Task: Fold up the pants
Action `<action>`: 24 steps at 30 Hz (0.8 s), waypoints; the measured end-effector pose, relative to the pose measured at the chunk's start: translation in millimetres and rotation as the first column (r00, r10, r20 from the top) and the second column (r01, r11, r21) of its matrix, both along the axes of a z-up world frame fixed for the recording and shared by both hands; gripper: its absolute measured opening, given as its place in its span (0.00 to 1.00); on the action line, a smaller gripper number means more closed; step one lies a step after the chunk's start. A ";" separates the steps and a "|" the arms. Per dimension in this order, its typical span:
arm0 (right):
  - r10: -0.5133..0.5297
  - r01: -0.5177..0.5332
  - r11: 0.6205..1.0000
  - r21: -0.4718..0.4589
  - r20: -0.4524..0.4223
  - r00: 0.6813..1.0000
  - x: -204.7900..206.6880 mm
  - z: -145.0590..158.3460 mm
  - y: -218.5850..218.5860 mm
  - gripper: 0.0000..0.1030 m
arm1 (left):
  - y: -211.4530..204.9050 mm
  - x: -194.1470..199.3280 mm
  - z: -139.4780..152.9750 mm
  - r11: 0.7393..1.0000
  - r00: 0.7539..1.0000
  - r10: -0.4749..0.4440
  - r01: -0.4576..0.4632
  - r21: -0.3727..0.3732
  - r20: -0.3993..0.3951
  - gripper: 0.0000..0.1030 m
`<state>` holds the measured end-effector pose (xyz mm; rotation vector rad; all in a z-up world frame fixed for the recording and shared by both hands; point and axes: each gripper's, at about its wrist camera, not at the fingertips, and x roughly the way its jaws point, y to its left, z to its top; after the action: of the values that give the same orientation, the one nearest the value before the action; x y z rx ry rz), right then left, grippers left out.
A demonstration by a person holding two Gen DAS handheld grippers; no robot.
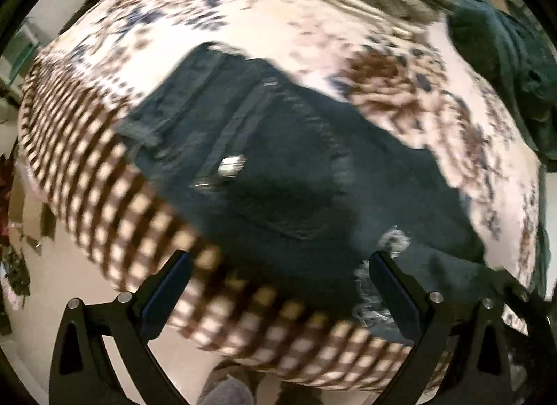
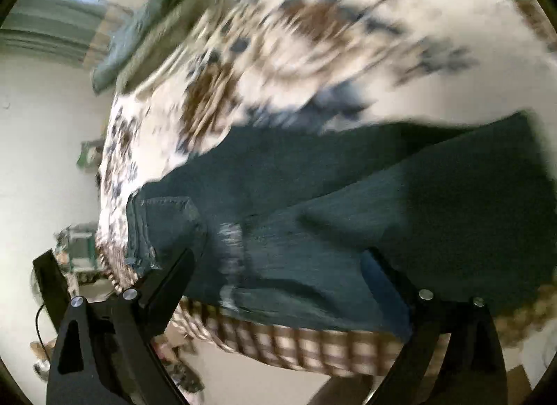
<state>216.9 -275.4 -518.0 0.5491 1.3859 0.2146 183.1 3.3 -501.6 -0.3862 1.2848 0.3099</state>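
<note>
Dark blue jeans [image 1: 278, 175] lie on a bed with a floral cover [image 1: 209, 22]. In the left wrist view I see the waist end with its metal button [image 1: 231, 164] and a frayed rip [image 1: 393, 241]. My left gripper [image 1: 278, 265] is open and empty above the jeans near the bed's checked edge. In the right wrist view the jeans [image 2: 383, 203] run across the bed with the legs to the right and a frayed rip [image 2: 229, 234]. My right gripper [image 2: 278, 262] is open and empty above them. Both views are blurred.
The bed's brown-and-white checked border [image 1: 104, 196] runs along the near edge, with pale floor [image 1: 87, 283] below. More dark clothes [image 1: 515, 67] lie at the far right of the bed. A grey pillow [image 2: 139, 32] lies at the far end by a window.
</note>
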 end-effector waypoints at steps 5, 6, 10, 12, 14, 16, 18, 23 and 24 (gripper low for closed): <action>-0.055 0.034 0.950 -0.310 -0.059 0.997 -8.1 2.8 -76.5 0.95 | -49.3 33.6 -18.0 0.995 0.997 -0.077 0.075 -0.060 -0.019 1.00; -0.061 0.033 0.938 -0.346 -0.071 0.996 -10.7 -1.0 -86.6 0.95 | -57.7 40.2 -24.6 0.995 0.995 -0.090 0.088 -0.055 -0.032 1.00; -0.088 0.032 0.925 -0.380 -0.130 0.988 -14.2 -27.1 -134.0 0.95 | -87.6 64.1 -66.6 0.988 0.979 -0.147 0.151 0.019 -0.143 0.96; -0.095 0.038 0.932 -0.361 -0.143 0.985 -16.5 -34.1 -147.0 0.95 | -98.7 69.0 -85.3 0.980 0.962 -0.171 0.189 0.069 -0.214 0.93; -0.106 0.049 0.940 -0.337 -0.151 0.983 -17.9 -40.5 -156.4 0.95 | -105.3 68.6 -85.5 0.974 0.962 -0.186 0.207 0.088 -0.202 0.78; -0.115 0.061 0.947 -0.316 -0.154 0.981 -18.6 -45.9 -164.8 0.95 | -115.5 67.3 -79.1 0.973 0.962 -0.214 0.225 0.050 -0.169 0.20; -0.127 0.074 0.949 -0.307 -0.159 0.979 -21.0 -46.9 -172.8 0.95 | -127.0 67.0 -69.0 0.961 0.958 -0.240 0.257 0.099 -0.158 0.15; -0.140 0.089 0.954 -0.285 -0.166 0.976 -23.0 -46.4 -186.3 0.95 | -121.0 64.8 -20.2 0.971 0.974 -0.227 0.224 0.079 0.023 0.13; -0.136 0.086 0.955 -0.285 -0.164 0.977 -22.7 -44.3 -184.5 0.95 | -117.6 65.1 -9.7 0.973 0.973 -0.220 0.215 0.083 0.064 0.13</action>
<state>194.2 -459.9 -562.4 0.4187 1.5263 -0.1241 248.2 -114.3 -511.3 -0.1878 1.2278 0.1568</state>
